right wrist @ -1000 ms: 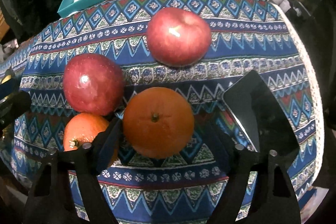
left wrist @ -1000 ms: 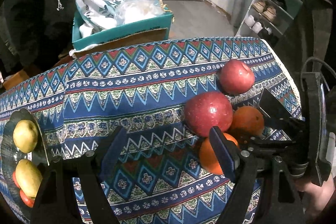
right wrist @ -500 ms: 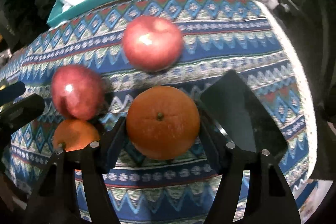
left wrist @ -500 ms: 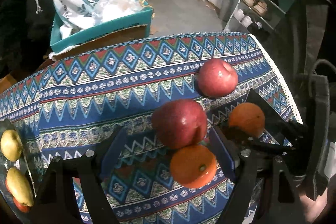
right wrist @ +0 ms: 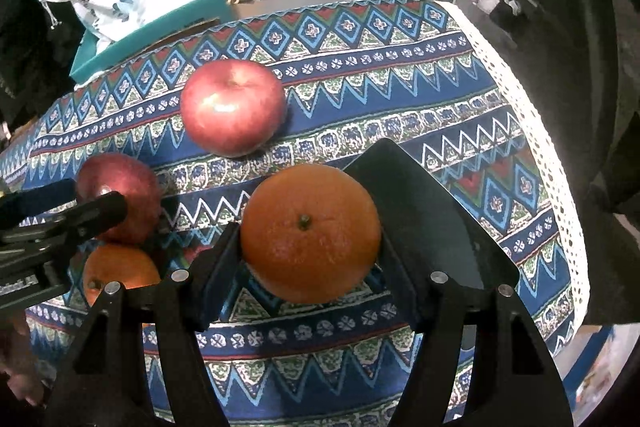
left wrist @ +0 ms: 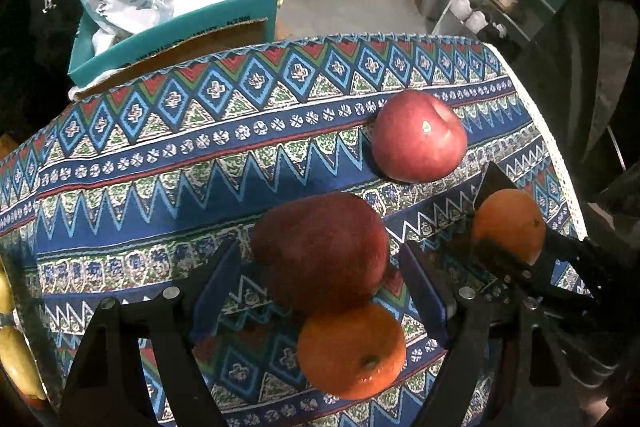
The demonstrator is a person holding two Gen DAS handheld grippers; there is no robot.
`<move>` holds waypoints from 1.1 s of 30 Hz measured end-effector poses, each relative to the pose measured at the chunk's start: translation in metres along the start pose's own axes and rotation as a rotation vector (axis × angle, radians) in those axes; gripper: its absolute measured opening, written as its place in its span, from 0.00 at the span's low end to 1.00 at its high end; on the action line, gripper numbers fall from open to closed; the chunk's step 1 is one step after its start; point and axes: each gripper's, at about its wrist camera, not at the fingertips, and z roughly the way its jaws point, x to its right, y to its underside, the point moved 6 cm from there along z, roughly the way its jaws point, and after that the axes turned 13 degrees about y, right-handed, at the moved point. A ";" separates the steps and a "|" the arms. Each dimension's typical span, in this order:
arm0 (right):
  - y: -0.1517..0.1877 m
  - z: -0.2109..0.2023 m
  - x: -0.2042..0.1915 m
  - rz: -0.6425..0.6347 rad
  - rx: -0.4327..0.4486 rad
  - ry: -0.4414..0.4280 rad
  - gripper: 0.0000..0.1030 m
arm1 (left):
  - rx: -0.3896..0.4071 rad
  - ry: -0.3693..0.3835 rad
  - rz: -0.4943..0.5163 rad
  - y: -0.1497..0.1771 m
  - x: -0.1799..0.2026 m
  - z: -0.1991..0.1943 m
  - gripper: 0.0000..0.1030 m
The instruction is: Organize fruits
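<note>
Your right gripper (right wrist: 310, 259) has its jaws clamped on an orange (right wrist: 311, 233), one pad pressed to each side of the fruit and its stem end facing up at the camera; from the left wrist view the same orange (left wrist: 508, 225) shows pinched between those dark fingers near the table's right edge. Your left gripper (left wrist: 320, 291) stands wide apart and holds nothing: its fingers straddle a dark red apple (left wrist: 320, 253) with clear gaps on both sides, and a second orange (left wrist: 351, 351) lies touching that apple on the near side, also inside the span of the jaws. A second, brighter apple (left wrist: 420, 137) sits alone farther back on the patterned tablecloth (left wrist: 200, 163), apart from the others. As for progress, I judge you are somewhere in the middle: at the far left edge of the left wrist view, yellow fruit (left wrist: 16, 359) lies in what looks like a dish, though it is mostly cut off, so some sorting seems done. Four fruits remain on this side, namely two apples and two oranges, with only one orange gripped. What is left, as I read it, is carrying that orange to its place, then closing your left jaws on the apple or the orange between them, and finally fetching the lone apple.
</note>
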 end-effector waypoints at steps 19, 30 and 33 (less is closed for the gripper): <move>0.000 0.002 0.002 -0.007 0.004 0.001 0.66 | -0.029 0.000 0.023 0.003 0.000 0.021 0.76; -0.010 -0.023 -0.004 -0.017 0.072 0.003 0.66 | 0.074 -0.009 0.095 -0.007 0.011 -0.024 0.76; -0.014 -0.036 -0.004 -0.019 0.102 0.001 0.66 | 0.104 -0.015 0.105 -0.008 0.012 -0.041 0.76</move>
